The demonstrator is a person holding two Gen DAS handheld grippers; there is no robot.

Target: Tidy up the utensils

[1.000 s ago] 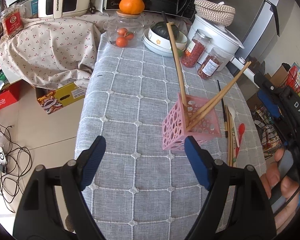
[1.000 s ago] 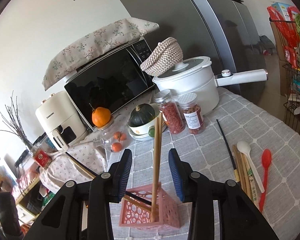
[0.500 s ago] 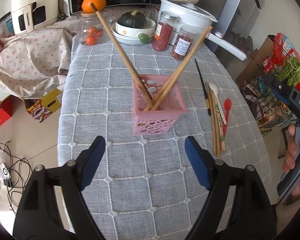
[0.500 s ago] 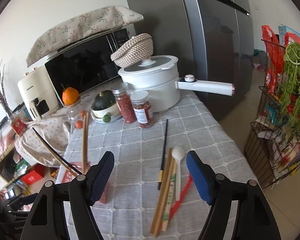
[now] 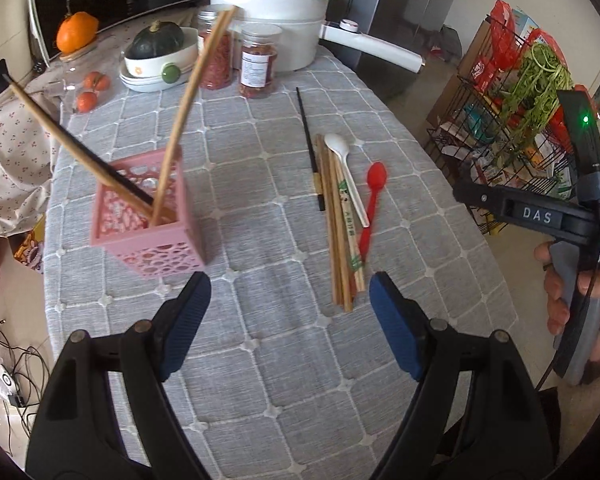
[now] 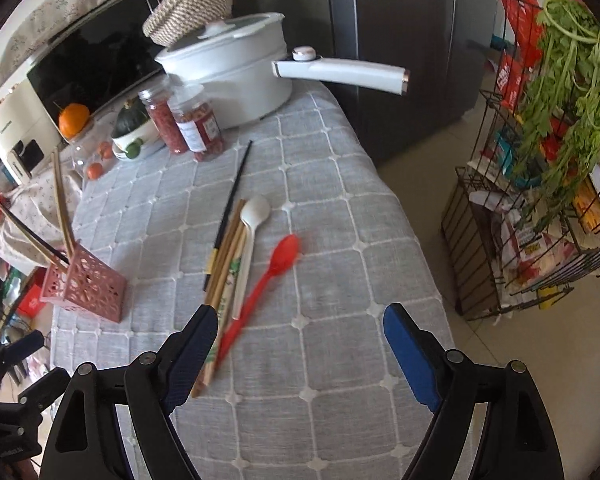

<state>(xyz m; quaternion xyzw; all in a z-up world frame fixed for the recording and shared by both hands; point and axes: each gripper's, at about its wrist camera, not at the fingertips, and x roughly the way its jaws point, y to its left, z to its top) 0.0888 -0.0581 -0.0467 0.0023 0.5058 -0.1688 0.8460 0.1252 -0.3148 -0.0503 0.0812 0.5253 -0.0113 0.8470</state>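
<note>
Showing pers. hand (image 5: 580, 300) only in L view, R lacks.

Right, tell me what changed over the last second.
The right gripper let go of the wooden chopstick it held upright in the pink holder, swung over to the loose utensils, and its jaws are opening with nothing between them. The left gripper stayed open and empty. The loose utensils lie as before.

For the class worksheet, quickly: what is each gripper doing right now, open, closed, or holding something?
Left gripper: open, holding nothing.
Right gripper: jaws opening, nothing between them.
</note>
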